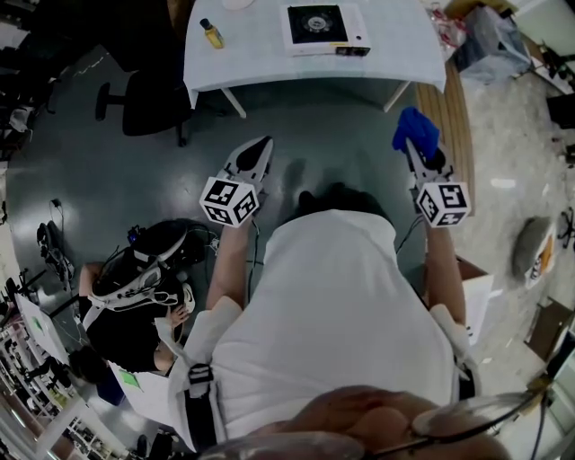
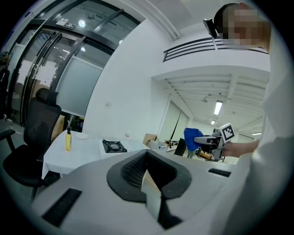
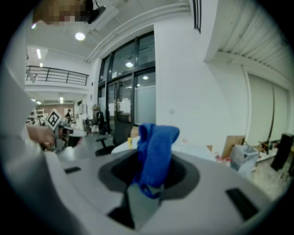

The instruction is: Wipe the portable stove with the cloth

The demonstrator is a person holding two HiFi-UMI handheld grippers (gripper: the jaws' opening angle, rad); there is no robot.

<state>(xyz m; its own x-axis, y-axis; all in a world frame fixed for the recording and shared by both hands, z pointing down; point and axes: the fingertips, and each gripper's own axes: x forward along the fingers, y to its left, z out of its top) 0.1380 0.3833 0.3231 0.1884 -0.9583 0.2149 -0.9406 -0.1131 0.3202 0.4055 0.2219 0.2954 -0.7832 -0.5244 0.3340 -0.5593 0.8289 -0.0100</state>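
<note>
Stands well back from the white bench (image 1: 252, 56), with both arms held forward over the grey floor (image 1: 341, 126).

Pinches a blue cloth (image 1: 415, 128) in the right hand-held gripper (image 1: 419, 148). Clamps the jaws on the cloth's lower end and lets the rest bunch out past the tips, as seen in the right gripper view (image 3: 156, 147).

Keeps the left hand-held gripper (image 1: 260, 144) level with the right one and well apart from it. Shows its jaws closed together and empty in the left gripper view (image 2: 148, 173).

Leaves the stove (image 1: 316, 25) out of reach, flat on the far part of the bench. Shows a white body with a black burner top, also visible in the left gripper view (image 2: 113, 146). Touches it with neither hand-held gripper nor the cloth.

Shares the bench with a small yellow bottle (image 1: 212, 34), upright and to the left of the stove, apart from it. Has a small white dish (image 2: 81, 136) between bottle and stove, set a little farther back.

Has a black office chair (image 1: 148, 99) just off the bench's left end. Includes another person (image 1: 135, 301) low on the floor at the lower left, among cables and gear.
</note>
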